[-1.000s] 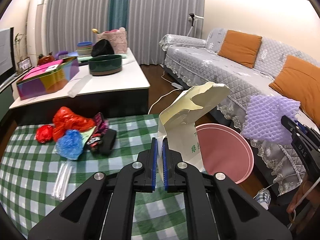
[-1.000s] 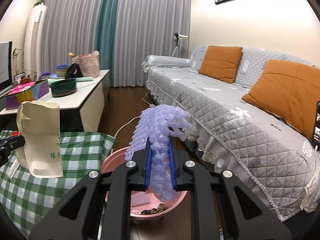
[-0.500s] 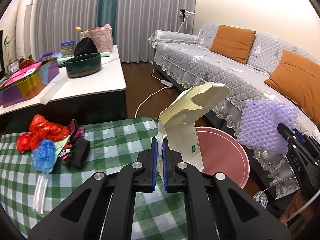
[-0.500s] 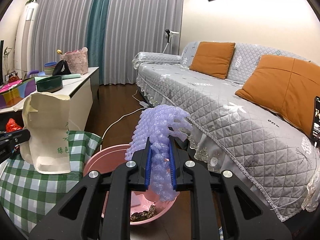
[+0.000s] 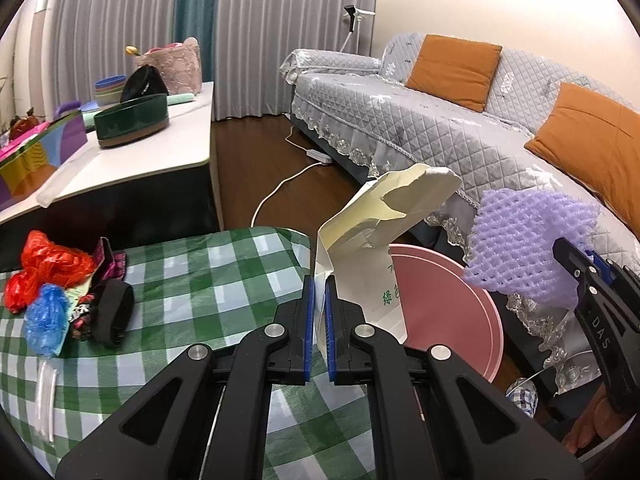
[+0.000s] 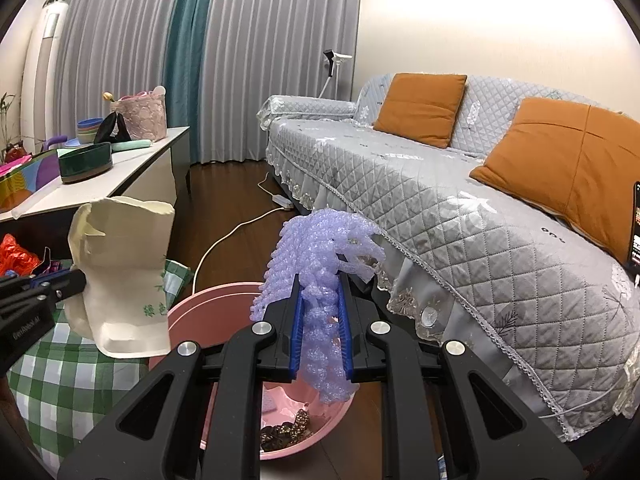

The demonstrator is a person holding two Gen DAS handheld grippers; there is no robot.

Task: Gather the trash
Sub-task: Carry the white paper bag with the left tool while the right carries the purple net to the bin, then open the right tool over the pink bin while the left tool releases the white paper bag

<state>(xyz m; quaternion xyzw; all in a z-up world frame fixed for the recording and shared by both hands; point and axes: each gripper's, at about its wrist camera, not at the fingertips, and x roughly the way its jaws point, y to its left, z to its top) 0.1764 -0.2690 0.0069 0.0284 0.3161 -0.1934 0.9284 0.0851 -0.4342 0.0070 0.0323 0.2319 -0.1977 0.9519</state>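
Paper bag [image 5: 384, 240], cream, stands long axis upright with its torn top tilted toward the sofa [image 5: 420, 128]; left gripper [image 5: 319, 312] pinches its lower edge, jaws nearly together, pointing downward beside the pink bin [image 5: 460, 304]. Purple foam net [image 6: 320, 280], long axis vertical, hangs over that bin, clamped between the narrow jaws of the right gripper [image 6: 320, 332], angled down.

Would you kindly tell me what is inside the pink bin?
Inside the pink bin, the right view shows dark brownish scraps and a pale pink piece. The purple foam net and black tongs hide the rest.
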